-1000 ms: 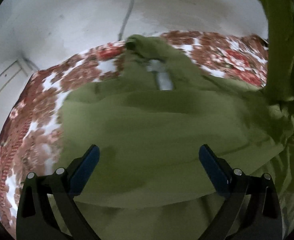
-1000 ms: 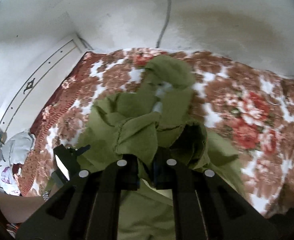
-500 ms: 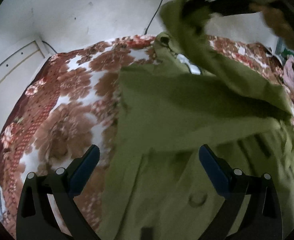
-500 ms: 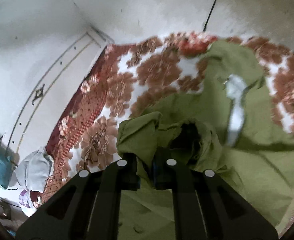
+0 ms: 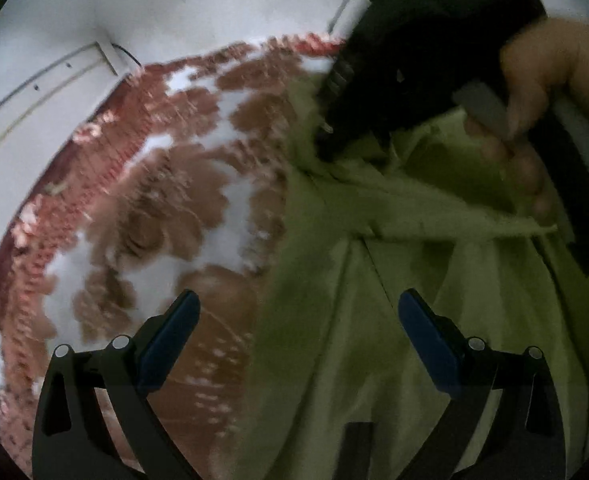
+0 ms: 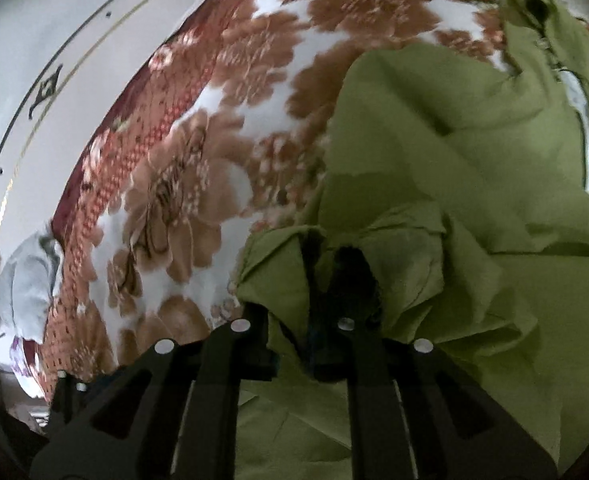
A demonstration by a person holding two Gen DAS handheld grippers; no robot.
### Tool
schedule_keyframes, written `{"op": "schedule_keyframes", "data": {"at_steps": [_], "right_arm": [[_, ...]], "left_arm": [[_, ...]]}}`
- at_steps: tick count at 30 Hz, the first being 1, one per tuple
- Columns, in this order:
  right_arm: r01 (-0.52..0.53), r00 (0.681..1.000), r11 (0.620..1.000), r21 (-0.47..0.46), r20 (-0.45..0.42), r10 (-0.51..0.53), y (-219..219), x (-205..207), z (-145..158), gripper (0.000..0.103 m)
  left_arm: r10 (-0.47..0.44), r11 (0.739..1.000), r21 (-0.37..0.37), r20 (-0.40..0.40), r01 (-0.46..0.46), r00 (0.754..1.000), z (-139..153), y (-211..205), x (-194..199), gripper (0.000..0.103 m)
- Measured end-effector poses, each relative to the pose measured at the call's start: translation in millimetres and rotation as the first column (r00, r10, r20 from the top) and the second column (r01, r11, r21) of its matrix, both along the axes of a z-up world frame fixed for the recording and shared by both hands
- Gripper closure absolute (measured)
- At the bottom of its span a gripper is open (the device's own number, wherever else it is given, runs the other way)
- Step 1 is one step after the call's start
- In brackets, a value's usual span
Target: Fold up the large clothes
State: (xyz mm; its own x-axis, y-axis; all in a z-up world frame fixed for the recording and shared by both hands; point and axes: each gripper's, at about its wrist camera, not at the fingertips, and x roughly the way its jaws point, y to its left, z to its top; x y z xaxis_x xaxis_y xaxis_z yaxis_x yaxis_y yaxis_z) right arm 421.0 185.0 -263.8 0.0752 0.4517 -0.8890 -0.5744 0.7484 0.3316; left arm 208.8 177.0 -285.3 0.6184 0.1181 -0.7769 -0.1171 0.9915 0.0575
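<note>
Item: green garment [image 6: 474, 152], lying rumpled on a floral bed cover [image 6: 182, 184]. Right gripper [image 6: 318, 280]: fingers opening, a bunched fold still between them. Left gripper [image 5: 298, 320]: fingers wide apart, empty, above the cloth. Status: one fold laid over; squaring and further folds apparently left.

White walls [image 5: 166, 12] behind a bed — red floral blanket [image 6: 198, 152].
</note>
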Motion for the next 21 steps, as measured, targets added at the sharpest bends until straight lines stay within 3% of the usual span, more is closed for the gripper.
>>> {"op": "schedule_keyframes", "data": {"at_steps": [4,8,13,17,21], "right_arm": [[-0.028,0.998,0.999,-0.017,0.051,0.029,5,-7,0,0.082],[-0.027,0.993,0.999,-0.036,0.116,0.031,1,-15,18,0.071],[-0.025,0.987,1.000,0.017,0.159,0.022,-15,-29,60,0.055],[-0.011,0.976,0.999,0.047,0.219,0.000,-27,-33,90,0.030],[0.001,0.981,0.997,0.083,0.195,-0.017,-38,-31,100,0.022]], "left_arm": [[-0.016,1.000,0.003,-0.103,0.016,0.995,-36,-5,3,0.005],[0.007,0.999,-0.043,-0.115,-0.012,0.993,-46,2,3,0.004],[0.009,1.000,0.016,-0.141,-0.007,0.990,-38,-6,4,0.004],[0.024,0.999,0.050,-0.152,-0.017,0.988,-21,-7,6,0.005],[0.054,0.997,0.053,-0.127,-0.048,0.990,5,-8,4,0.005]]}}
